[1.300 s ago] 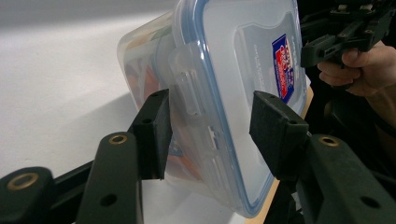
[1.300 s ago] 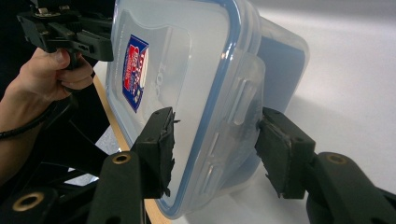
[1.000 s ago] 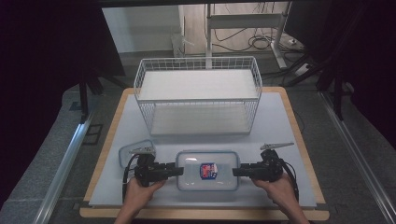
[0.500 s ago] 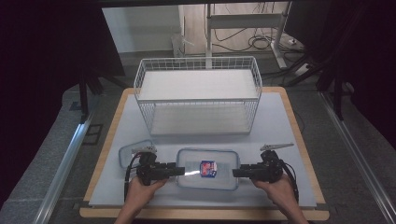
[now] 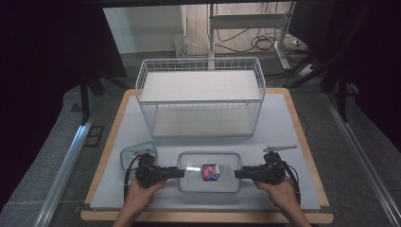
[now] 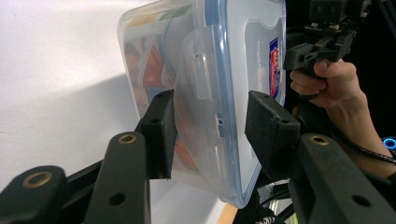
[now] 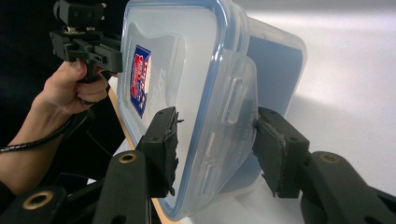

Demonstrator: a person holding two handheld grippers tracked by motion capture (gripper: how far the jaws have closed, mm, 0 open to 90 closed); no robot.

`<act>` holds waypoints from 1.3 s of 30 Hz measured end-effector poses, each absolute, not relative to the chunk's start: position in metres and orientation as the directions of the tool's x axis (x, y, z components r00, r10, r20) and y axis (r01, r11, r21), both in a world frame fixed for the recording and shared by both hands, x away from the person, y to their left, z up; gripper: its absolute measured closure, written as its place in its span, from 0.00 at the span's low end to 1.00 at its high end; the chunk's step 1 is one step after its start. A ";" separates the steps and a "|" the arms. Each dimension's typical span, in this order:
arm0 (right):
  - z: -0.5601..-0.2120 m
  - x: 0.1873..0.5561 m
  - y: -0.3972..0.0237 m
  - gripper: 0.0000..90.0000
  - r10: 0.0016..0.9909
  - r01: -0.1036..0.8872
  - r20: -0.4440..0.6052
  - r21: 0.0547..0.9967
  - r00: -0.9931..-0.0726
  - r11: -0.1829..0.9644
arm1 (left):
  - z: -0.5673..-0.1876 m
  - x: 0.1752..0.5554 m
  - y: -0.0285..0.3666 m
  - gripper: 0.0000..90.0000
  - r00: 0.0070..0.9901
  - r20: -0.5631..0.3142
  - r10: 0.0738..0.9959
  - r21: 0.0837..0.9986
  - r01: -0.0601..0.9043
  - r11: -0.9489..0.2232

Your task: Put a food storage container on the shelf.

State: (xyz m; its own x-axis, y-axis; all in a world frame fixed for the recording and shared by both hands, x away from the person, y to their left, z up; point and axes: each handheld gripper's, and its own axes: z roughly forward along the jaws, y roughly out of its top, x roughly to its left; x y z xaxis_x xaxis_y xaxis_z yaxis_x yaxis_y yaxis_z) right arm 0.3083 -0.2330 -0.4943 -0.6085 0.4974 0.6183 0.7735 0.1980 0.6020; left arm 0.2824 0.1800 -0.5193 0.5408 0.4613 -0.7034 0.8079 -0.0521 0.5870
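While both forearms lie level, the left gripper (image 5: 176, 173) and right gripper (image 5: 239, 173) clamp the box (image 5: 209, 171) at its 2 ends, the left's jaws having just tightened.

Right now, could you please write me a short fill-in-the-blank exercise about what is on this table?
1. The clear box has a lid with a ____ rim.
2. Behind the box stands a white wire ____.
3. The left tool and the right tool meet the box at its two ____ ends.
4. The sticker sits on the box's ____.

Missing words: blue; basket; short; lid
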 end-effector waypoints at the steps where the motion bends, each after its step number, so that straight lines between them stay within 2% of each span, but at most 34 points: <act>1: -0.494 0.308 -0.233 0.58 0.498 0.777 0.623 0.599 -0.604 0.193 | -0.519 0.282 0.180 0.60 0.536 -0.706 0.464 0.585 0.810 -0.046; 5: -0.493 0.309 -0.233 0.61 0.486 0.783 0.639 0.596 -0.597 0.178 | -0.518 0.284 0.183 0.62 0.529 -0.713 0.459 0.580 0.814 -0.037; 21: -0.475 0.315 -0.230 0.61 0.487 0.748 0.610 0.645 -0.625 0.153 | -0.492 0.289 0.184 0.62 0.571 -0.663 0.484 0.643 0.765 -0.021; 39: -0.414 0.341 -0.224 0.61 0.477 0.680 0.555 0.721 -0.681 0.132 | -0.433 0.313 0.191 0.61 0.622 -0.610 0.491 0.714 0.701 0.000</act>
State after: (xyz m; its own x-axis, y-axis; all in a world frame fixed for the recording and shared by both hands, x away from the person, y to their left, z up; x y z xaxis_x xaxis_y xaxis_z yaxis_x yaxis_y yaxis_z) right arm 0.3408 -0.2238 -0.4142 -0.6810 0.4774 0.5553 0.6803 0.1317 0.7210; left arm 0.3131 0.1907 -0.4331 0.6218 0.4907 -0.6104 0.7006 0.0000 0.7136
